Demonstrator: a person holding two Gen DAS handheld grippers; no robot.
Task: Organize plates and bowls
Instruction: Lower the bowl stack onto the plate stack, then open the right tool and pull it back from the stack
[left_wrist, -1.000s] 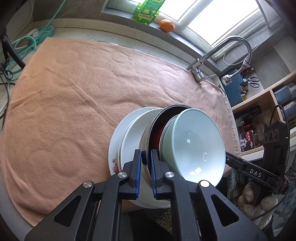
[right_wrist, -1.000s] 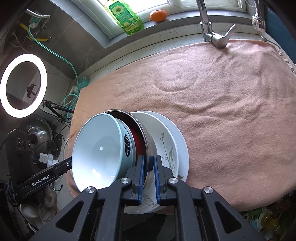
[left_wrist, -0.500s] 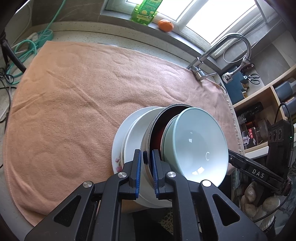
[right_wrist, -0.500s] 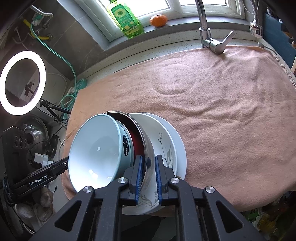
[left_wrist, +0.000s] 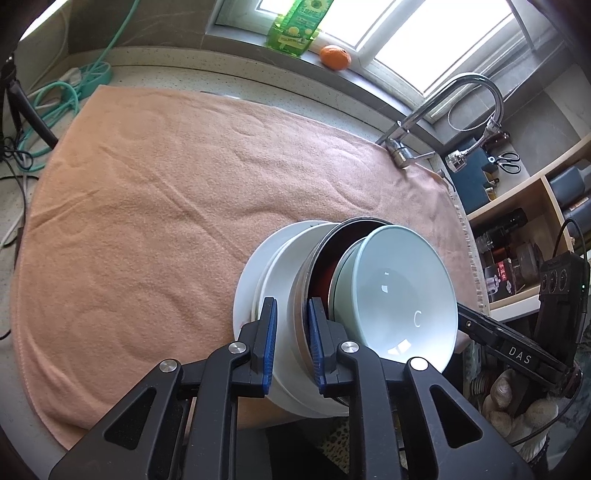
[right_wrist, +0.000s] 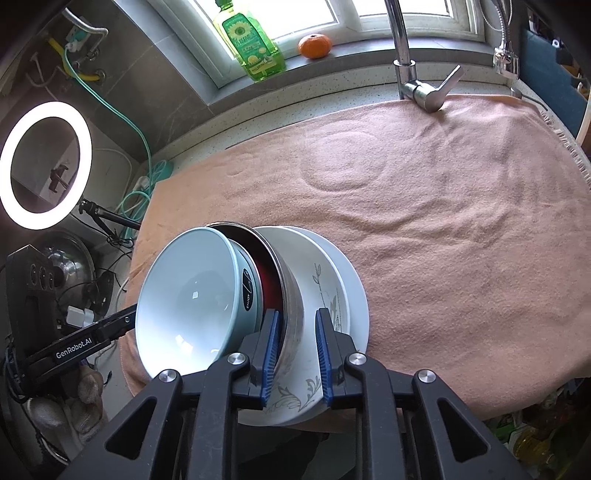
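A nested stack stands at the near edge of the orange towel: a white plate, a white leaf-patterned bowl, a steel bowl with a red inside, and a pale green bowl on top. My left gripper straddles the steel bowl's rim on one side. My right gripper straddles it on the opposite side. The jaws of both are opening, and a gap shows between the blue pads and the rim. The pale green bowl leans inside the steel one.
A faucet rises at the towel's far edge. On the windowsill stand a green soap bottle and an orange. A ring light and cables lie off one end of the counter, wooden shelves off the other.
Both grippers' jaws have spread from a tight pinch on the steel bowl's rim to a visible gap. The stack stays where it was on the towel.
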